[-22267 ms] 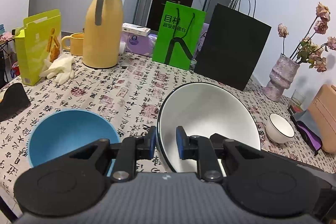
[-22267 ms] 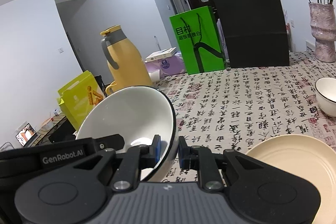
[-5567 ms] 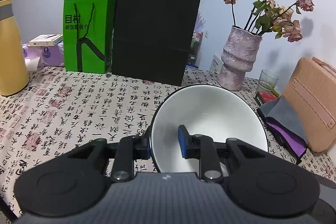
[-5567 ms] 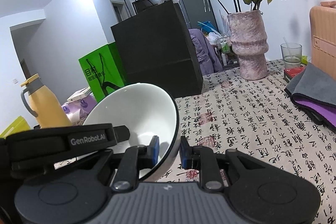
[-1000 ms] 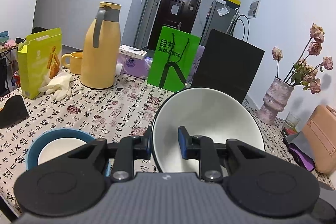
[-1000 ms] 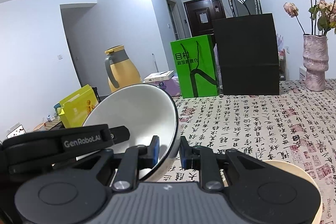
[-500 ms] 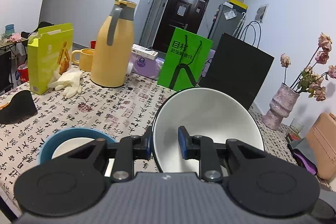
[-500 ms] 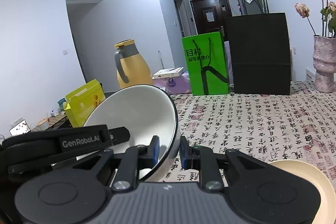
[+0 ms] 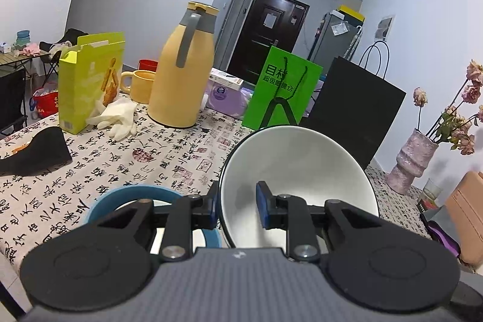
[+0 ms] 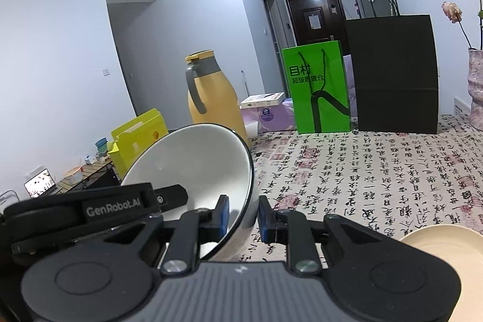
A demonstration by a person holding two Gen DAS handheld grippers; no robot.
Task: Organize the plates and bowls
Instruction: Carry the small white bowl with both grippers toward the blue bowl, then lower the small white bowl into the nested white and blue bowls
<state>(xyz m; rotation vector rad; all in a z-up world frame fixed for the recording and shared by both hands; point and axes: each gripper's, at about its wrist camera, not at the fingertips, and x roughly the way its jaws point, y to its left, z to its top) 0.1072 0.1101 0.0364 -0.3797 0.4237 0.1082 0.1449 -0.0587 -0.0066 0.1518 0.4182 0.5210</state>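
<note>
Carrying the white bowl (image 9: 299, 171) w/ both tools: left gripper (image 9: 237, 205) pinches its near-left rim, right gripper (image 10: 243, 215) pinches the rim on the opposite side, so the bowl hangs tilted, clear of the table (image 9: 187, 159), above its near edge. Since a sec ago the pair has slid toward the table's left side; the blue bowl (image 9: 102, 202) w/ a white dish nested in it now sits closer under the left tool. Reads as lining up to stack; bowl prob. goes into that nest next. Cream plate (image 10: 437, 240) waits at near right edge. Farther back: yellow jug (image 9: 182, 74), green bag (image 9: 282, 89), black bag (image 9: 356, 110) along far edge.
</note>
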